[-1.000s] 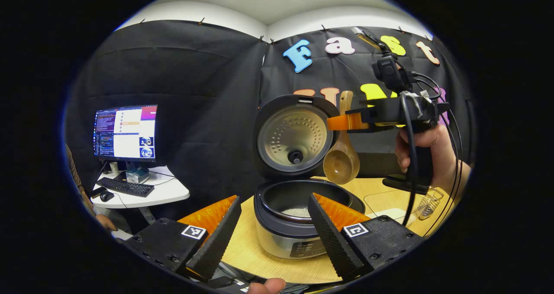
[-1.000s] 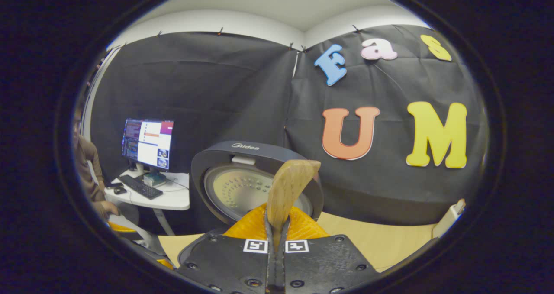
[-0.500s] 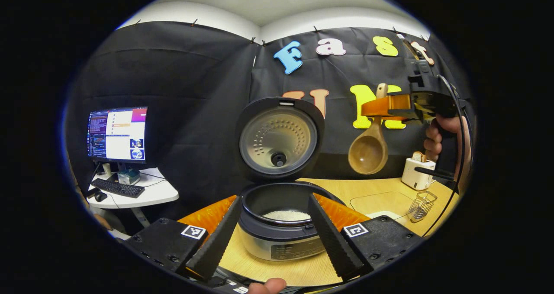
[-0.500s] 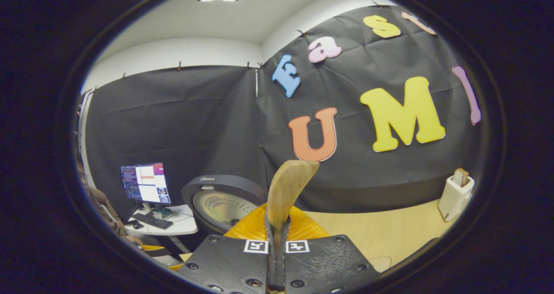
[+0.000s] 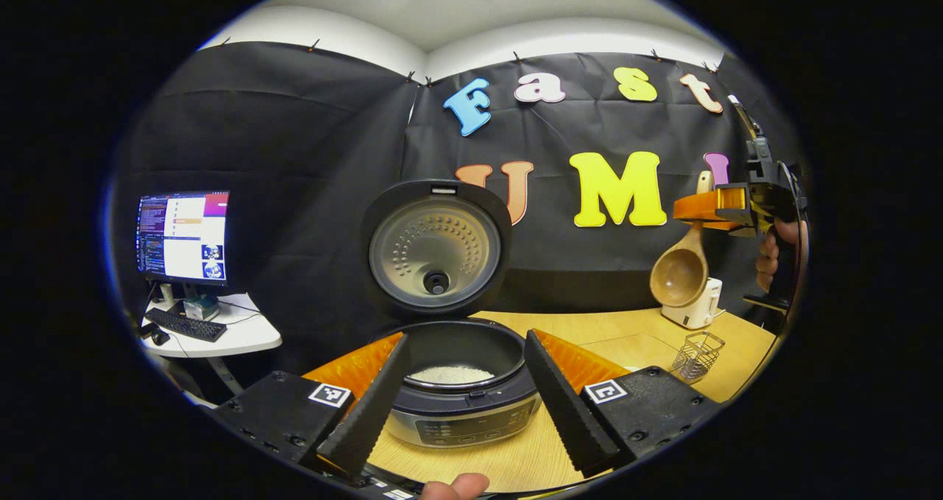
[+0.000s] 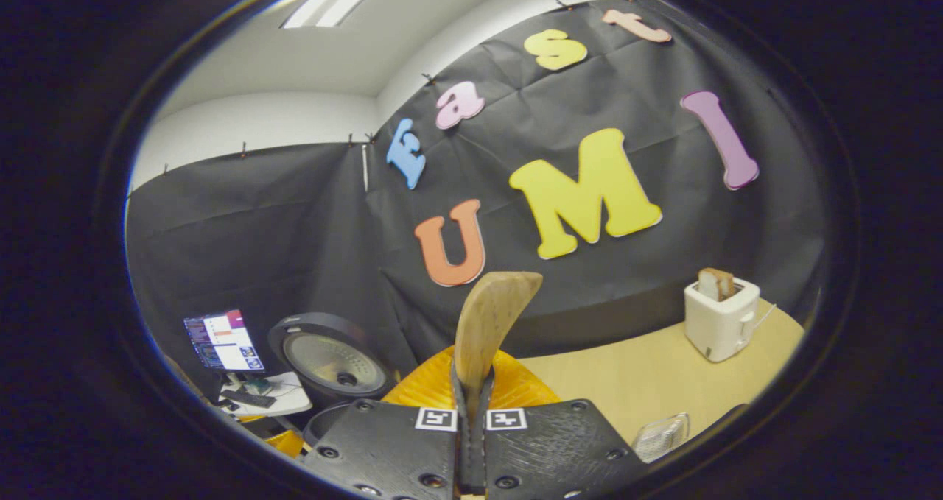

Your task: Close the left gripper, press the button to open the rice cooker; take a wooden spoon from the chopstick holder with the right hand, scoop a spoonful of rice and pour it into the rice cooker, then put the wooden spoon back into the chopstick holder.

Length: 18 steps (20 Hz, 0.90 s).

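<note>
We are holding the left gripper (image 5: 460, 397) in front of the cooker (image 5: 460, 404), its fingers spread wide apart and gripping nothing. The cooker is sitting on the table (image 5: 626, 338) with its lid (image 5: 436, 246) standing upright and rice (image 5: 451, 374) lying in the pot. We are holding the right gripper (image 6: 471, 412) well to the right of the cooker, its fingers clamped together on the handle of the spoon (image 5: 681, 268) (bowl hanging downward, above the table). The wire holder (image 5: 698, 354) is standing near the toaster (image 5: 696, 305), below the spoon.
</note>
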Motion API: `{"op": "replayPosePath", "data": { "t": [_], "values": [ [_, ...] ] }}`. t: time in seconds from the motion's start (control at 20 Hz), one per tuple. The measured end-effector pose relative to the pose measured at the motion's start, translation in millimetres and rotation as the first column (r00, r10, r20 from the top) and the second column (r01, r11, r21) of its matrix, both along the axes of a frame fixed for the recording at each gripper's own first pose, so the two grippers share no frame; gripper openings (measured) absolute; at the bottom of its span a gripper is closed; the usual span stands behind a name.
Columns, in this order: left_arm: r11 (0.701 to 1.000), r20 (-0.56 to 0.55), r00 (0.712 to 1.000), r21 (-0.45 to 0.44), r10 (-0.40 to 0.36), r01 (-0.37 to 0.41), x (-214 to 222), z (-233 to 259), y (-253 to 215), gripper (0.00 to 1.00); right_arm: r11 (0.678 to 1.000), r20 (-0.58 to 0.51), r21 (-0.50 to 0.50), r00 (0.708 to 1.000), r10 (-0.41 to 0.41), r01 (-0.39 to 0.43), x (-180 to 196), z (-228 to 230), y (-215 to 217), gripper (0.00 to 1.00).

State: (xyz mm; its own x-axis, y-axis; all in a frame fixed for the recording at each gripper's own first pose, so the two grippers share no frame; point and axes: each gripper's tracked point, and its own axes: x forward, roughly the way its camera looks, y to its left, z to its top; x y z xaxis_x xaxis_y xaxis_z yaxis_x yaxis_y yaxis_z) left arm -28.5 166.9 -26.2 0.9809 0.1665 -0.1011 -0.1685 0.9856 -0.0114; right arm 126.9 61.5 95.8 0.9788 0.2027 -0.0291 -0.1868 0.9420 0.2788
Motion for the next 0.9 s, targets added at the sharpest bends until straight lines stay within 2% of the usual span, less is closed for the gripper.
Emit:
{"op": "replayPosePath", "data": {
  "t": [0.3,0.35,0.4,0.55,0.8,0.85,0.9],
  "values": [
    [1.0,0.007,1.0,0.017,-0.02,0.02,4.9,1.8,-15.8,0.99,0.983,0.029,-0.019,0.983,-0.182,0.183,-23.7,-5.9,-88.7,0.0],
    [1.0,0.004,1.0,0.02,-0.024,0.024,6.9,1.2,-17.9,0.94,0.978,0.03,-0.025,0.978,-0.205,0.205,-25.7,-10.3,-98.2,0.0],
    [0.999,0.001,0.999,0.02,-0.032,0.032,7.9,0.5,-21.6,0.99,0.975,0.027,-0.033,0.975,-0.221,0.222,-28.2,-16.6,-104.8,0.0],
    [0.998,0.004,0.998,0.009,-0.062,0.062,9.0,3.6,-34.0,0.99,0.963,0.01,-0.04,0.963,-0.268,0.268,-27.3,-32.1,-125.8,0.0],
    [0.998,0.022,0.998,-0.006,-0.067,0.067,6.0,10.3,-32.9,0.99,0.944,-0.015,-0.061,0.945,-0.325,0.324,-15.2,-73.3,-145.2,0.0],
    [0.998,0.023,0.998,-0.009,-0.063,0.063,5.8,10.7,-31.1,0.94,0.939,-0.018,-0.069,0.941,-0.339,0.337,-10.9,-81.7,-149.2,0.0],
    [0.998,0.023,0.998,-0.011,-0.06,0.06,4.9,11.0,-29.7,0.99,0.934,-0.026,-0.077,0.936,-0.351,0.348,-6.6,-91.5,-152.5,0.0]
  ]
}}
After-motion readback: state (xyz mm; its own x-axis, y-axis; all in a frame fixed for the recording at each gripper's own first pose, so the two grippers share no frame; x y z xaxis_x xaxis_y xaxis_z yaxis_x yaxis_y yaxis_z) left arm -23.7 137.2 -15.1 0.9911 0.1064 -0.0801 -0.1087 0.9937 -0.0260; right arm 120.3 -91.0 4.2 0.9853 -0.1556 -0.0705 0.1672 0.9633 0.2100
